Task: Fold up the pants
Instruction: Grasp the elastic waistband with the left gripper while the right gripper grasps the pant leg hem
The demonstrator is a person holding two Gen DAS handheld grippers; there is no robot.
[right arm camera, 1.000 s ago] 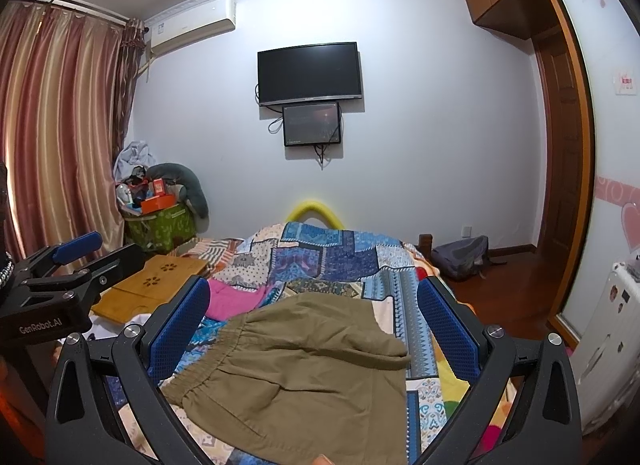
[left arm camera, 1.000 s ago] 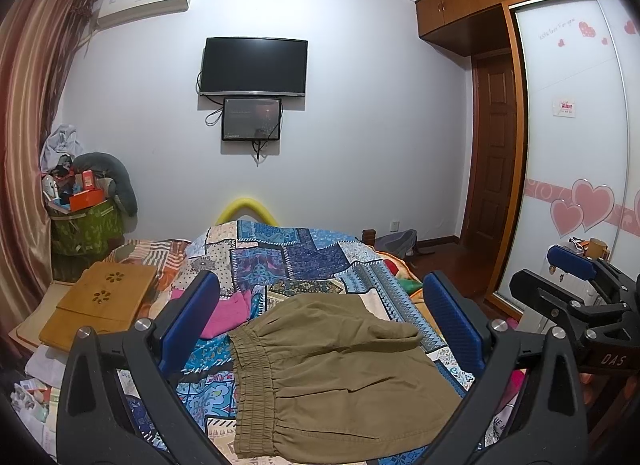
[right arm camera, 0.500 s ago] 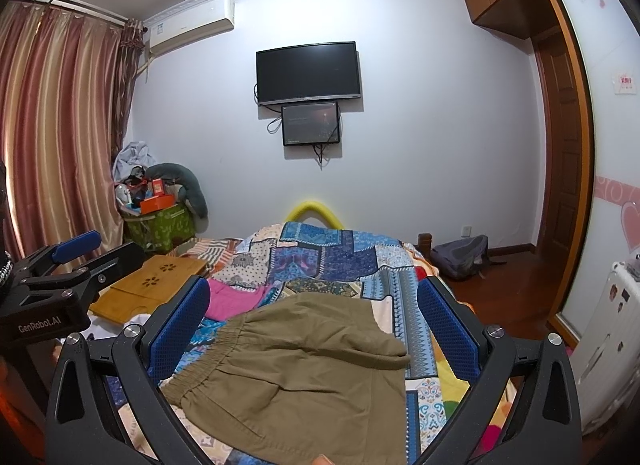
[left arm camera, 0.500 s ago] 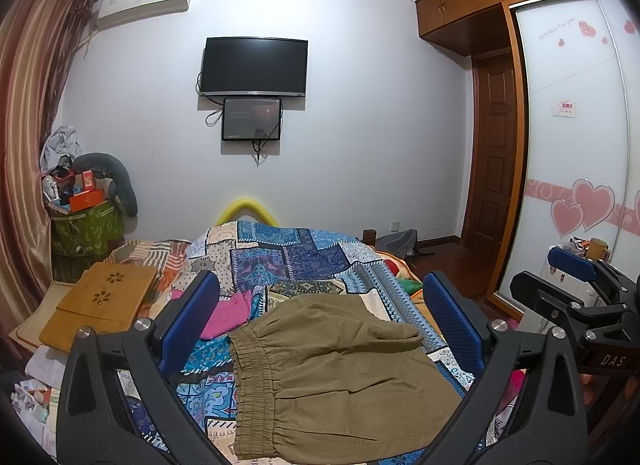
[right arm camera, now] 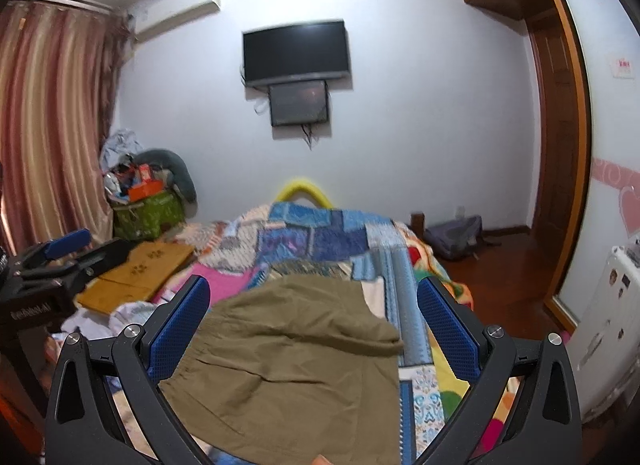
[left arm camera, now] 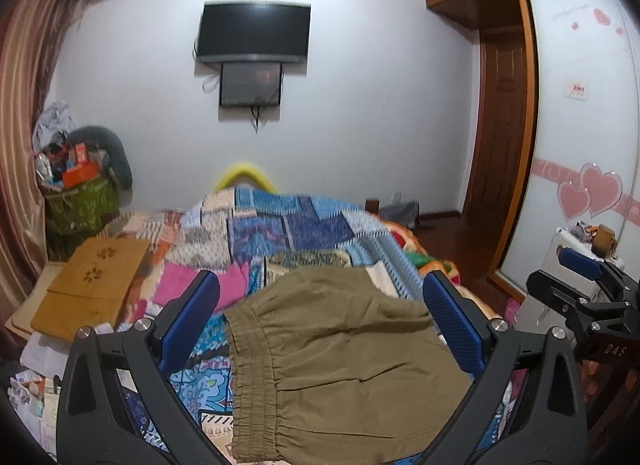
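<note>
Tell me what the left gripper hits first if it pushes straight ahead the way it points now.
Probably the olive pants lying on the patchwork bedspread. The left gripper is open and its jaws frame them; depth is unclear, so it might pass just above the cloth.

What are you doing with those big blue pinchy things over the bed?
A person is holding two tongs, one in each hand, above a pair of olive-green pants lying on the patchwork bedspread. The left tongs and the right tongs are both wide open and hold nothing. The pants look already folded over, with the stretchy waistband toward the left. The job is folding them, and right now neither tongs touches the cloth.
</note>
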